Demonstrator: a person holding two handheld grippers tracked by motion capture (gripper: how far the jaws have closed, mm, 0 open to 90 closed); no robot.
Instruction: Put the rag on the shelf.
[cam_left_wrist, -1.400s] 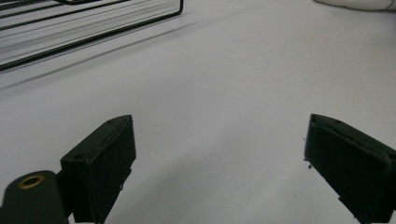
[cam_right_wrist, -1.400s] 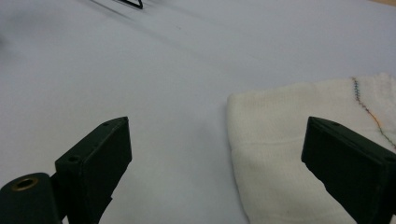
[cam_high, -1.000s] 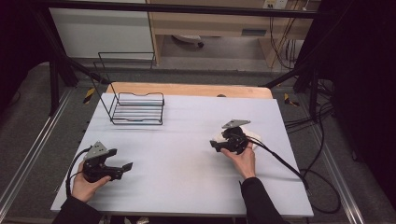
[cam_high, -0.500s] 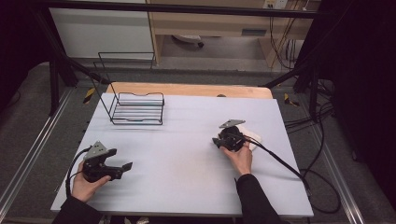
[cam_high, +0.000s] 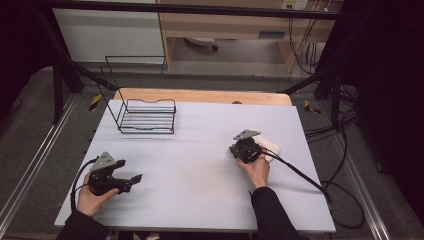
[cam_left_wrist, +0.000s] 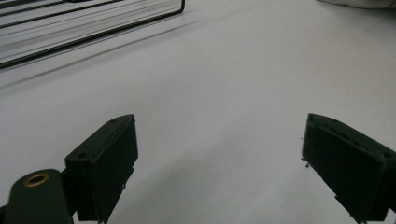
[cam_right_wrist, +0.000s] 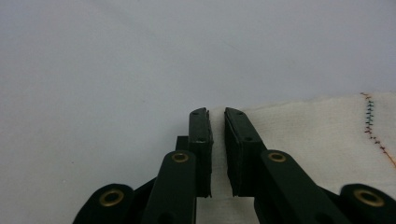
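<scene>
The right gripper is closing its two black jaws over the near edge of a folded off-white cloth with a short line of coloured stitching; the jaws have just been drawing together and are now standing almost shut, with the cloth's edge lying at the slim gap between them. Whether the pads are already pinching fabric is hard to tell, but this looks like the grasping step of picking the cloth up. The next move is calling for a firm pinch on the hem before any lift, since a thin edge could be slipping out of a loose hold.

Nearer the person, the left gripper is sitting released, its jaws standing wide apart over bare surface with nothing between them.

The cloth is lying flat and slightly rumpled on the white desk, toward its right side, touching the right gripper and well apart from the left gripper.

Farther back, an empty black wire basket is standing near the desk's far left corner.
</scene>
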